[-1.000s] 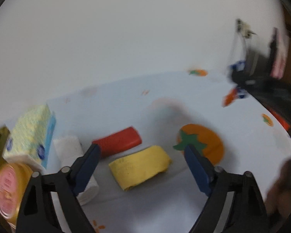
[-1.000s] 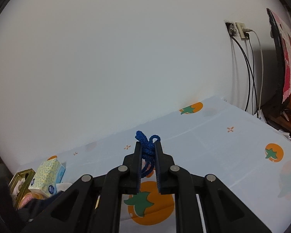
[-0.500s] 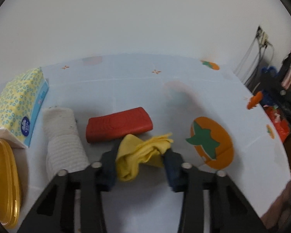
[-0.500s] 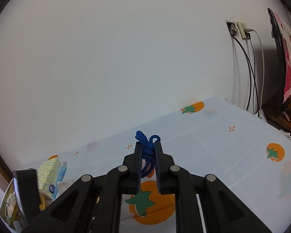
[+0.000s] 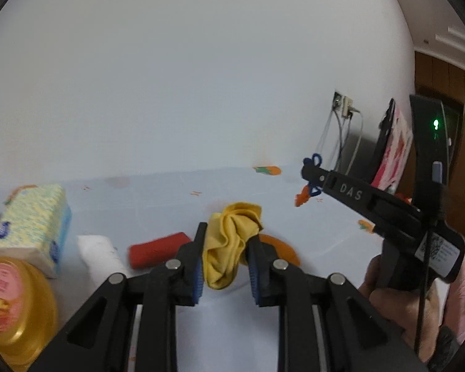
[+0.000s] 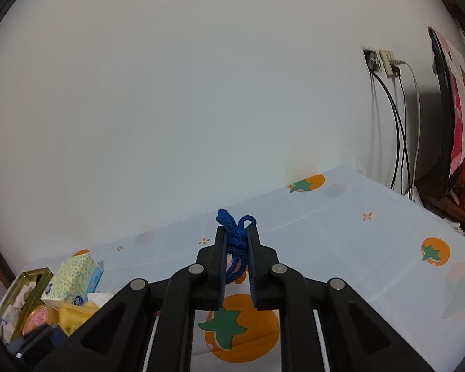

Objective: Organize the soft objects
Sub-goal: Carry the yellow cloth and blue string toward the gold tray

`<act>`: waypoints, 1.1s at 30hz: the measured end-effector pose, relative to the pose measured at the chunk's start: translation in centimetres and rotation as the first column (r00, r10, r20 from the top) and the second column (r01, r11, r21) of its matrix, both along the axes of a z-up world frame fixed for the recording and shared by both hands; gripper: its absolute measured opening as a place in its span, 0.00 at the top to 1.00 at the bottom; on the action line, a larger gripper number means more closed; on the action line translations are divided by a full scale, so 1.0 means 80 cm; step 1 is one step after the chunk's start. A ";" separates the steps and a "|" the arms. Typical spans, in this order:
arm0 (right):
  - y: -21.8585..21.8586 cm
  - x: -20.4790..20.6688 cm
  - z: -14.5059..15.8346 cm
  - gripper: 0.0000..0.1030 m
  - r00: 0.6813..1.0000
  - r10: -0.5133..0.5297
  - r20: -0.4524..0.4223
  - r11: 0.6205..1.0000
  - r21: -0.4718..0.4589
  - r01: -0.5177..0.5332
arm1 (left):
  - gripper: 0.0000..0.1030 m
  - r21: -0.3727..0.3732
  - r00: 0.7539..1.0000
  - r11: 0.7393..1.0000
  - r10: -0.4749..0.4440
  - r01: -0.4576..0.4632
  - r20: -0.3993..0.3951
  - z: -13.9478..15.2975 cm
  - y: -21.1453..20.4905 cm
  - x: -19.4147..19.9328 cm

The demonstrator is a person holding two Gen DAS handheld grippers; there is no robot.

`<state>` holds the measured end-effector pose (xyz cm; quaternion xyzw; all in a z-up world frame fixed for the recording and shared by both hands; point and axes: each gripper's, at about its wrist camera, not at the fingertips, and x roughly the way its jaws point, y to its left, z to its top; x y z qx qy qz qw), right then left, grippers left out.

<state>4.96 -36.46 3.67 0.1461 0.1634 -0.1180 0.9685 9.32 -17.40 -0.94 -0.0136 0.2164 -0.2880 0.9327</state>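
Note:
My left gripper (image 5: 228, 241) is shut on a crumpled yellow cloth (image 5: 232, 241) and holds it above the table. A red soft block (image 5: 158, 249) and a rolled white towel (image 5: 97, 252) lie on the tablecloth behind it. My right gripper (image 6: 236, 241) is shut on a knotted blue cord (image 6: 234, 238) and holds it in the air. It also shows at the right in the left wrist view (image 5: 310, 173). The yellow cloth shows at lower left in the right wrist view (image 6: 74, 313).
A tissue pack (image 5: 31, 226) and a yellow tub with a pink lid (image 5: 12, 300) stand at the left. The tablecloth (image 6: 356, 248) carries orange fruit prints. Wall sockets with cables (image 6: 384, 62) and a dark chair (image 6: 443, 99) are at the right.
My left gripper closed on the yellow cloth and lifted it off the table. The right gripper has stayed put with the blue cord.

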 end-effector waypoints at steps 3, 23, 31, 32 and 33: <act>0.010 0.000 0.001 0.87 1.000 0.000 0.006 0.999 -0.042 0.000 | 0.79 0.019 0.999 0.999 0.034 -0.034 0.027 0.003 0.011 -0.001; 0.073 -0.033 -0.012 0.87 1.000 -0.028 -0.009 0.992 -0.120 0.027 | 0.79 0.037 0.986 0.988 0.147 -0.151 0.078 -0.007 0.061 -0.024; 0.097 -0.054 -0.011 0.87 1.000 -0.028 0.015 0.989 -0.147 0.030 | 0.79 0.033 0.984 0.987 0.153 -0.156 0.090 -0.006 0.077 -0.036; 0.101 -0.057 -0.012 0.87 1.000 -0.024 0.018 0.989 -0.149 0.027 | 0.79 0.031 0.984 0.987 0.153 -0.157 0.089 -0.007 0.079 -0.036; 0.105 -0.058 -0.011 0.87 1.000 -0.020 0.021 0.988 -0.151 0.023 | 0.79 0.029 0.984 0.987 0.154 -0.157 0.088 -0.007 0.081 -0.037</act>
